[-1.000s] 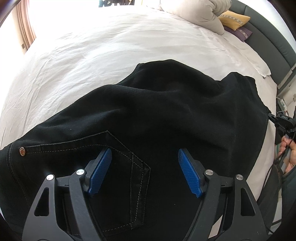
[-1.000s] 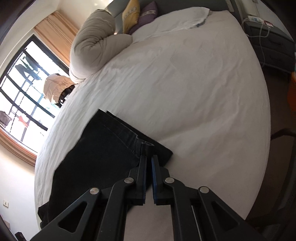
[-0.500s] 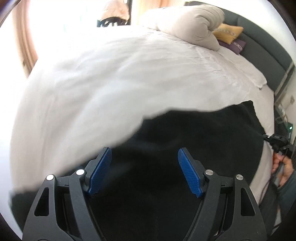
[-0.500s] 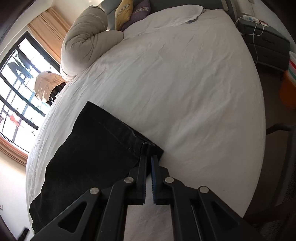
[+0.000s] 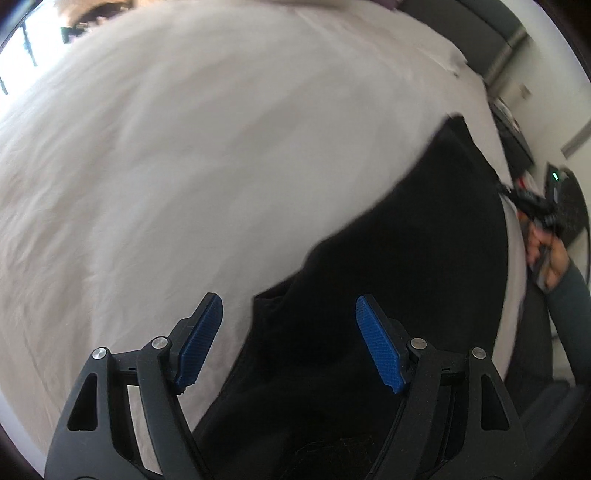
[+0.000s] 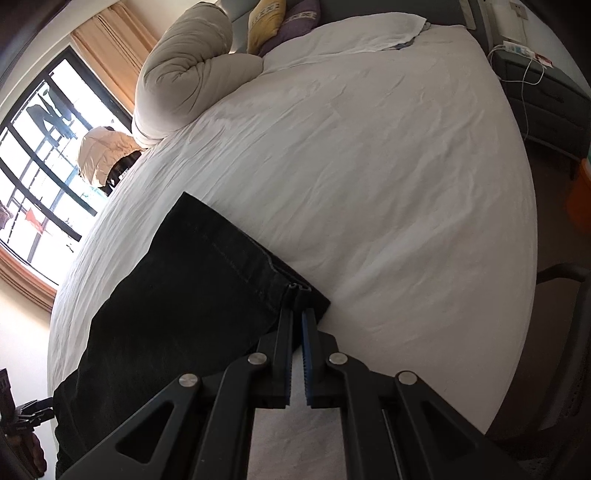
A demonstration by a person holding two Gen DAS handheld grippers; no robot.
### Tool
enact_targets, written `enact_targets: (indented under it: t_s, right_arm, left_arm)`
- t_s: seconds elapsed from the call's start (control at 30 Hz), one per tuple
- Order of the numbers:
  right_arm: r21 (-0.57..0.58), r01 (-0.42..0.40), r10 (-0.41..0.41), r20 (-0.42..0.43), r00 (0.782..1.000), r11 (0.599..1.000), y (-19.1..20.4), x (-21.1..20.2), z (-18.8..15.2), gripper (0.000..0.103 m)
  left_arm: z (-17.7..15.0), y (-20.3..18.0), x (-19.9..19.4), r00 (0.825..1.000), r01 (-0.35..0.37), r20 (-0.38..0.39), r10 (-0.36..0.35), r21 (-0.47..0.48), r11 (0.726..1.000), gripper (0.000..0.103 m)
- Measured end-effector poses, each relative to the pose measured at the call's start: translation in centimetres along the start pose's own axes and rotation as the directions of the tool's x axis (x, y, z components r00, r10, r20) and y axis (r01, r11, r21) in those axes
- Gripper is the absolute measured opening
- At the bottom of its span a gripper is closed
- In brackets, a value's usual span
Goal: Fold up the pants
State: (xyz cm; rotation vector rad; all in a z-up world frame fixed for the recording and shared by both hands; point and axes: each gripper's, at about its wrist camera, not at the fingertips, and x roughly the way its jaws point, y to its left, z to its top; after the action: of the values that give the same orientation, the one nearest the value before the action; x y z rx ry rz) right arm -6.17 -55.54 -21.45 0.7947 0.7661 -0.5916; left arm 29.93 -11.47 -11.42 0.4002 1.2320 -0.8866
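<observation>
Black pants (image 5: 424, 266) lie on the white bed (image 5: 184, 147), blurred in the left wrist view. My left gripper (image 5: 290, 332) is open and empty, its blue pads over the pants' near edge. In the right wrist view the pants (image 6: 177, 295) stretch back to the left. My right gripper (image 6: 298, 295) is shut on the hem corner of the pants at the bed's near side. The right gripper and the hand holding it also show in the left wrist view (image 5: 535, 210).
A rolled duvet (image 6: 192, 74) and yellow and purple pillows (image 6: 266, 18) sit at the head of the bed (image 6: 369, 166). A nightstand (image 6: 546, 92) with cables stands to the right. A chair (image 6: 561, 295) is by the bed edge. A window (image 6: 37, 147) is at left.
The left gripper has swung left, so the pants now fill only the right of its view. The right gripper keeps its grip and has shifted the hem slightly.
</observation>
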Motion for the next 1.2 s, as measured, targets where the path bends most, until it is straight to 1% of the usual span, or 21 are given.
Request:
enact_targets:
  t_s: [0.07,0.1,0.13,0.2,0.23,0.27,0.3,0.4,0.53,0.6,0.7,0.73,0.8,0.87,1.03,1.1,1.2]
  right_arm:
    - [-0.005,0.005,-0.005,0.000,1.000,1.000,0.1,0.1,0.0,0.005]
    - [-0.007,0.007,-0.007,0.001,1.000,1.000,0.3,0.1,0.0,0.005]
    - [-0.008,0.008,-0.008,0.000,1.000,1.000,0.3,0.2,0.0,0.005]
    - [-0.008,0.008,-0.008,0.001,1.000,1.000,0.4,0.2,0.0,0.005]
    - [-0.010,0.010,-0.010,0.001,1.000,1.000,0.4,0.2,0.0,0.005]
    - [-0.010,0.010,-0.010,0.001,1.000,1.000,0.4,0.2,0.0,0.005]
    - [-0.011,0.011,-0.011,0.001,1.000,1.000,0.4,0.2,0.0,0.005]
    - [-0.015,0.014,-0.014,0.003,1.000,1.000,0.5,0.2,0.0,0.005]
    - [-0.020,0.018,-0.018,0.005,1.000,1.000,0.4,0.2,0.0,0.005]
    - [-0.022,0.021,-0.021,0.006,1.000,1.000,0.4,0.1,-0.2,0.005]
    - [-0.028,0.032,-0.032,0.005,0.999,0.999,0.5,0.2,-0.2,0.004]
    - [-0.033,0.039,-0.039,0.006,0.999,0.999,0.6,0.3,-0.2,0.004]
    - [-0.040,0.052,-0.052,0.011,0.999,0.998,0.8,0.2,-0.2,0.004]
    - [-0.043,0.062,-0.062,0.015,0.998,0.997,0.9,0.2,-0.3,0.004]
    - [-0.016,0.068,-0.068,0.024,0.997,0.998,0.8,-0.3,-0.4,0.004]
    - [-0.019,0.071,-0.071,0.025,0.997,0.997,0.8,-0.4,-0.4,0.004]
    - [-0.014,0.068,-0.068,0.026,0.997,0.998,0.6,-0.4,-0.4,0.004]
  left_arm:
    - [0.1,0.0,0.5,1.000,-0.018,-0.016,0.019,0.019,1.000,0.074]
    - [0.3,0.0,0.8,1.000,-0.015,-0.026,0.016,0.031,0.999,0.073]
    - [0.3,-0.1,0.9,0.999,-0.020,-0.029,0.021,0.037,0.999,0.068]
    - [0.6,-0.1,1.3,0.999,-0.013,-0.050,0.015,0.050,0.999,0.027]
    - [0.6,-0.1,1.6,0.998,-0.025,-0.058,0.029,0.057,0.998,0.025]
    - [0.5,-0.3,1.8,0.997,-0.040,-0.060,0.045,0.078,0.996,0.021]
    - [0.8,0.1,2.3,0.997,-0.051,-0.059,0.056,0.090,0.995,0.014]
    - [0.3,-0.1,2.0,0.995,-0.083,-0.038,0.088,0.108,0.991,0.011]
    - [0.3,-0.6,1.6,0.983,-0.183,0.013,0.183,0.126,0.975,0.010]
    - [0.3,-0.6,1.7,0.976,-0.216,0.027,0.214,0.115,0.970,0.010]
    - [0.9,-0.5,2.7,0.971,-0.240,0.024,0.239,0.085,0.967,0.010]
    - [0.9,-0.6,3.2,0.967,-0.257,0.023,0.256,0.085,0.963,0.010]
    - [0.6,-1.3,4.3,0.949,-0.316,0.036,0.314,0.104,0.943,0.010]
    - [0.4,-1.9,4.8,0.935,-0.355,0.051,0.352,0.115,0.928,0.010]
    - [-0.1,-2.1,4.4,0.928,-0.371,0.068,0.366,0.085,0.925,0.010]
    - [-0.6,-1.9,4.0,0.928,-0.372,0.070,0.367,0.084,0.924,0.011]
    - [-0.4,-1.9,4.3,0.928,-0.371,0.064,0.367,0.066,0.927,0.013]
